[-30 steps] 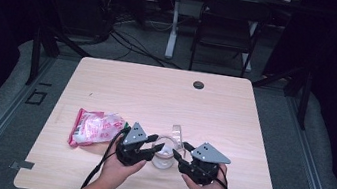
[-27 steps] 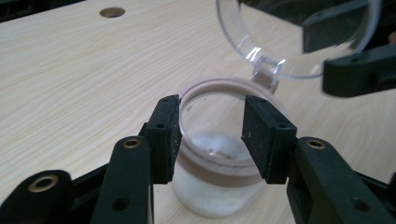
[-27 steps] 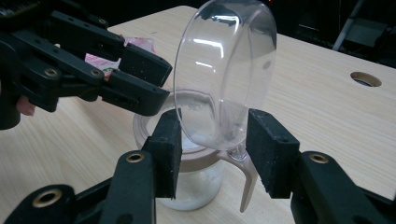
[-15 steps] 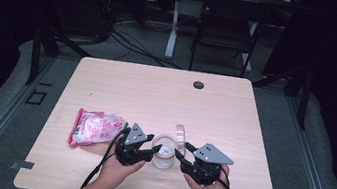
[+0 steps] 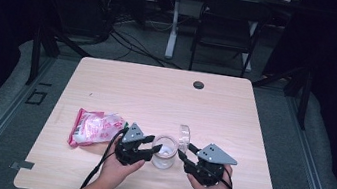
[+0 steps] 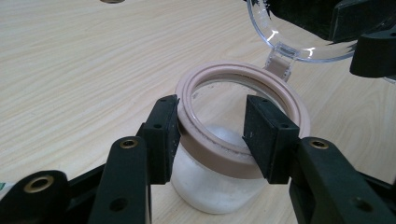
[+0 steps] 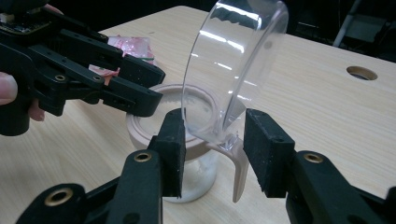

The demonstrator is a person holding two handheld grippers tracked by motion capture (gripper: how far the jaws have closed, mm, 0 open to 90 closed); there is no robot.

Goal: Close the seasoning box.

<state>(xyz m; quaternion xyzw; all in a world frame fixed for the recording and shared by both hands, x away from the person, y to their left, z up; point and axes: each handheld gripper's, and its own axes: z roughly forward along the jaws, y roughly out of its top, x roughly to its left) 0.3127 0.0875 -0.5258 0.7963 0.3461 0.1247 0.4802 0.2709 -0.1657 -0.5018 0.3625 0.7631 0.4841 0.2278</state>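
Two tools at bench (image 5: 235,109) near edge. Left tool (image 6: 212,135) clamped on jar (image 6: 219,186) rim, near-centre. Right tool (image 7: 212,149) narrow around clear lid (image 7: 233,65), hinged upright, grip uncertain. Pink packet (image 5: 93,128) left. Best: steady jar, swing lid slowly about hinge.

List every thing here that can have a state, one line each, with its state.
jar: upright on the table, open, white contents at the bottom.
lid: swung up, hanging on its hinge strap.
left gripper: jaws astride the jar's rim, one outside, one inside.
right gripper: jaws either side of the lid's lower edge; contact unclear.
pink packet: lying flat; sealed or not unclear.
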